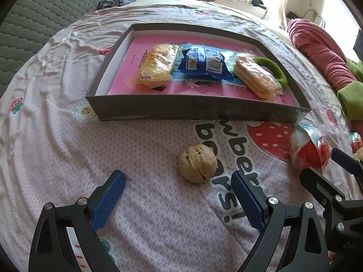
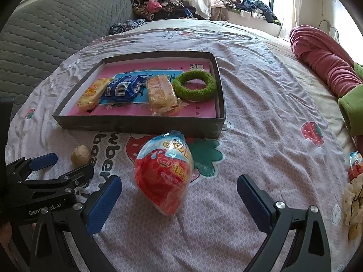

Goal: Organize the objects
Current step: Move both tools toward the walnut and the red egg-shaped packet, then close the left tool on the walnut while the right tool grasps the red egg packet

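My left gripper (image 1: 178,195) hangs with its jaws spread wide and nothing in them, tipped down at the walnut (image 1: 197,163), which lies on the bedsheet (image 1: 68,147) just beyond the fingertips and a little right of the gap's middle. My right gripper (image 2: 179,195) is equally spread and empty, and the red foil-wrapped egg (image 2: 164,174) lies between its blue pads (image 2: 104,204), touching neither. I read this as a paired approach: each tool has one loose item lined up, so both can be picked and carried over together.

The walnut and the egg are the near items, left and right of each other on the strawberry print, both short of the dark cardboard tray (image 1: 195,111). The tray lies just beyond them, its near wall facing me, which makes it the obvious place to put them. Inside it, from left to right, lie a yellow snack pack (image 1: 156,64), a blue biscuit packet (image 1: 203,64), a clear-wrapped wafer pack (image 1: 256,77) and a green fuzzy ring (image 2: 194,86). They lie in a row across the middle, so the strip of pink floor along the near wall looks free for the two newcomers.

Off to the far right of the sheet a second small foil egg (image 2: 355,165) waits near the edge, well apart from my tools. Beyond the tray are a grey quilted cover (image 2: 56,29) on the left and a rolled red blanket (image 2: 322,54) on the right.
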A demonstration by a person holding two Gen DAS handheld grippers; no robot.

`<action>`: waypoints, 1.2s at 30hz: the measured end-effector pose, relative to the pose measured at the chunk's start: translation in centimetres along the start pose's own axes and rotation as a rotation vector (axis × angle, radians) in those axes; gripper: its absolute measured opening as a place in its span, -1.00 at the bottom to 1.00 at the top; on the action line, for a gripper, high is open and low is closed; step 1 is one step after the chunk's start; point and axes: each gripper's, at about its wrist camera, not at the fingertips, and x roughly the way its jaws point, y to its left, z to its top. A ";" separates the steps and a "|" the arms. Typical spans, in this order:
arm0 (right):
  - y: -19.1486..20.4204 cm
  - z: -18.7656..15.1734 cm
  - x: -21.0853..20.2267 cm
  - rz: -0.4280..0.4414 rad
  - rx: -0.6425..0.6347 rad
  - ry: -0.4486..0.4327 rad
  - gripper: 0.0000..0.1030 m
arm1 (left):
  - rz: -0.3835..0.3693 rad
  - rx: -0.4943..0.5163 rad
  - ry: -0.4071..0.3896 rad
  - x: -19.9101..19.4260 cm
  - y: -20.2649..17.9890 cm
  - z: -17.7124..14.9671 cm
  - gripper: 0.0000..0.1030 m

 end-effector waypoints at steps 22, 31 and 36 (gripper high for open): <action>0.3 0.7 1.9 -0.018 -0.003 0.022 0.40 | -0.038 0.007 -0.006 0.4 -0.6 0.6 0.25; 0.9 0.7 2.2 -0.006 -0.028 0.030 0.03 | -0.066 0.019 -0.005 0.4 -0.6 0.5 -0.02; 1.1 0.7 2.2 0.005 -0.035 0.027 0.02 | -0.078 0.024 -0.003 0.4 -0.7 0.4 -0.34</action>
